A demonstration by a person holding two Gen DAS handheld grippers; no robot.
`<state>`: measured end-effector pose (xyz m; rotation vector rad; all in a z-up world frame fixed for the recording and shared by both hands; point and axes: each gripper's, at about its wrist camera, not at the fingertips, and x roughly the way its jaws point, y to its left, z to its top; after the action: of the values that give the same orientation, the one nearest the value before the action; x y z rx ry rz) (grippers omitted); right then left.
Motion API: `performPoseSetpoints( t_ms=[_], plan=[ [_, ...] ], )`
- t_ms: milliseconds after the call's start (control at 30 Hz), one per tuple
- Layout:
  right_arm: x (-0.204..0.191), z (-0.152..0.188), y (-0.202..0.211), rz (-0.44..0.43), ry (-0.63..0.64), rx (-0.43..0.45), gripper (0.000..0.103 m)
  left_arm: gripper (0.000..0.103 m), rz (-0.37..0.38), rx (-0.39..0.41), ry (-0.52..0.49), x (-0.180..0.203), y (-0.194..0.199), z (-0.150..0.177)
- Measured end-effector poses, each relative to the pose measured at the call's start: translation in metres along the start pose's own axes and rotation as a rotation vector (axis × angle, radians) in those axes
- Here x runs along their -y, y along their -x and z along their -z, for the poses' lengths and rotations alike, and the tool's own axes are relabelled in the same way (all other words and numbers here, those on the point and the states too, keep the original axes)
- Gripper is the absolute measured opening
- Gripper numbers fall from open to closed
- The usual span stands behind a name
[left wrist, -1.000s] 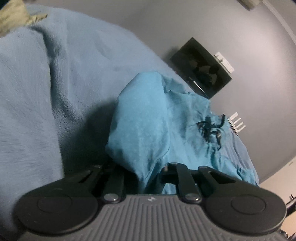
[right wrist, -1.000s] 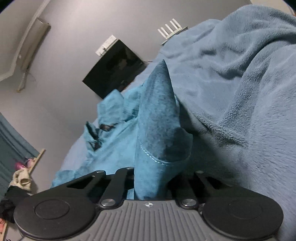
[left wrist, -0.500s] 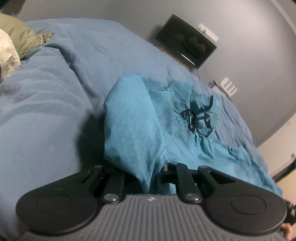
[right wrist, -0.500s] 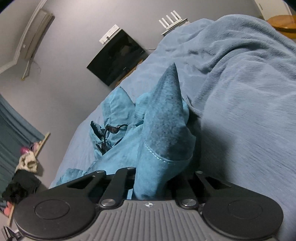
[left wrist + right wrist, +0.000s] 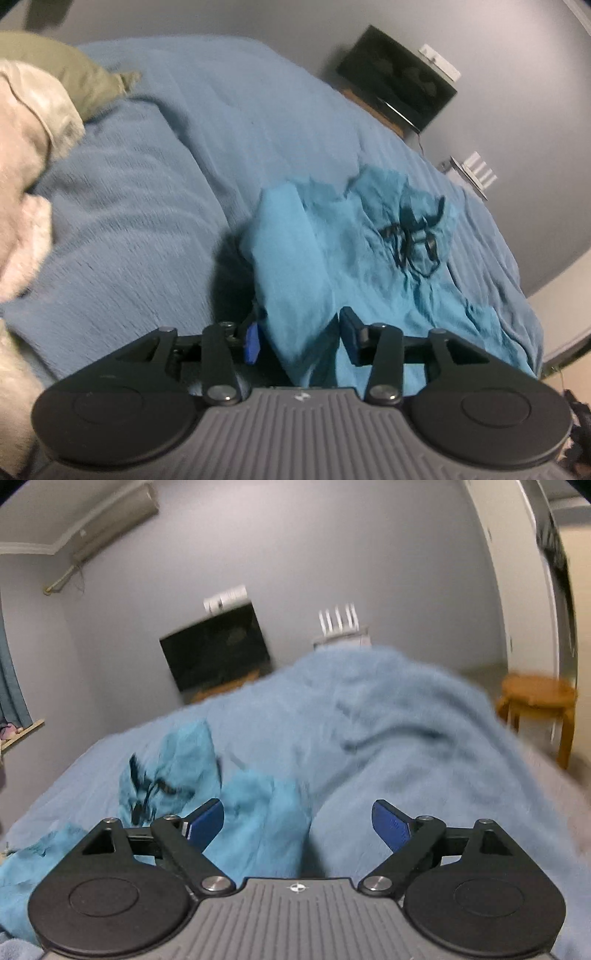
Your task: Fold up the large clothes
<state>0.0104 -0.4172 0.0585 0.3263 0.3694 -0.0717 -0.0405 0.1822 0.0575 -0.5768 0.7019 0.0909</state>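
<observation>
- Blue-padded fingers of the left gripper (image 5: 301,334) sit nearest in the left wrist view; its jaws are opening, a fold of the teal garment (image 5: 295,280) rising between them, and the pads look just clear of the cloth on both sides.
- Blue pads of the right gripper (image 5: 297,821) stand wide apart in the right wrist view, jaws opening; a hump of the teal garment (image 5: 258,812) lies in the left half of the gap, touching neither pad as far as the blur lets me tell.
- Beyond both grippers the garment is spread rumpled on the blue blanket (image 5: 147,229) that covers the bed, one flap doubled over on the left wrist view's left edge of it.
- A black drawstring (image 5: 410,240) lies tangled on top of the garment, further out.
- To the left in the left wrist view, a cream fabric (image 5: 26,147) and an olive cloth (image 5: 74,70) lie on the blanket.
- At the far wall stand a dark screen (image 5: 216,653) and a white router (image 5: 338,622) with upright antennas.
- A wooden stool (image 5: 535,709) stands on the floor at the right, past the bed.
- An air conditioner (image 5: 114,524) hangs high on the wall.
</observation>
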Motion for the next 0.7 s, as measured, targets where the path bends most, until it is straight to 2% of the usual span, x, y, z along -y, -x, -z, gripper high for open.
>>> performPoseSetpoints(
  t_ms=[33,100,167,200,267,400,500,600,700],
  plan=[
    [-0.001,-0.006,0.002,-0.012,0.008,0.007,0.090,0.045,-0.018,0.039,-0.007,0.003,0.006,-0.002],
    [-0.009,-0.013,0.002,-0.062,0.026,0.002,0.090,0.062,-0.046,0.141,-0.055,0.014,0.020,-0.007],
    [-0.029,-0.017,-0.006,-0.122,0.066,-0.020,0.090,0.074,-0.011,0.210,-0.115,0.028,0.030,-0.011],
    [-0.041,-0.017,-0.013,-0.159,0.092,-0.026,0.090,0.080,0.010,0.211,-0.143,0.037,0.030,-0.013],
    [-0.072,-0.014,-0.024,-0.232,0.165,-0.072,0.089,0.081,0.068,0.162,-0.218,0.059,0.019,-0.013],
    [-0.137,0.001,-0.065,-0.369,0.271,-0.190,0.078,0.081,0.198,0.031,-0.357,0.109,-0.028,0.003],
    [-0.174,0.017,-0.090,-0.415,0.346,-0.258,0.067,0.081,0.261,-0.088,-0.438,0.139,-0.071,0.025],
    [-0.197,0.040,-0.111,-0.408,0.436,-0.319,0.062,0.081,0.236,-0.163,-0.534,0.157,-0.104,0.049],
    [-0.192,0.066,-0.125,-0.372,0.480,-0.433,0.061,0.081,0.185,-0.268,-0.569,0.151,-0.125,0.067]
  ],
)
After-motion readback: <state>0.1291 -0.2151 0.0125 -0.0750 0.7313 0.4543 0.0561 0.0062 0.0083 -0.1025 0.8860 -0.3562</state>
